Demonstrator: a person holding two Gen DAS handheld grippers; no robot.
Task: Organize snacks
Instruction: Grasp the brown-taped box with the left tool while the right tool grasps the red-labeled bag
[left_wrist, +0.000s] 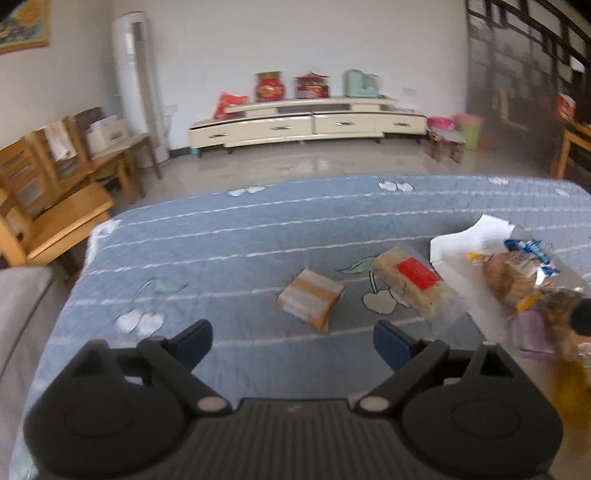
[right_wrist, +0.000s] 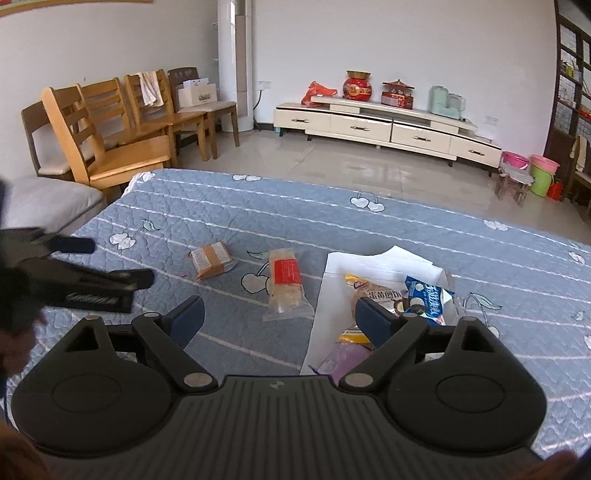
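Snacks sit in the white box (right_wrist: 384, 266); left of it lie two loose packets. Both grippers' fingers gape wide, empty: lower the left gripper (left_wrist: 291, 341) squarely over the brown packet (left_wrist: 311, 302).

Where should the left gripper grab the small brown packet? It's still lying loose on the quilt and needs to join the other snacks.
Across its short width, near the middle, coming down from above. The brown packet lies flat on the quilt, angled, so turn the wrist so the fingers straddle its long edges. The left gripper is open and empty just in front of it. The packet looks soft, so it may crumple.
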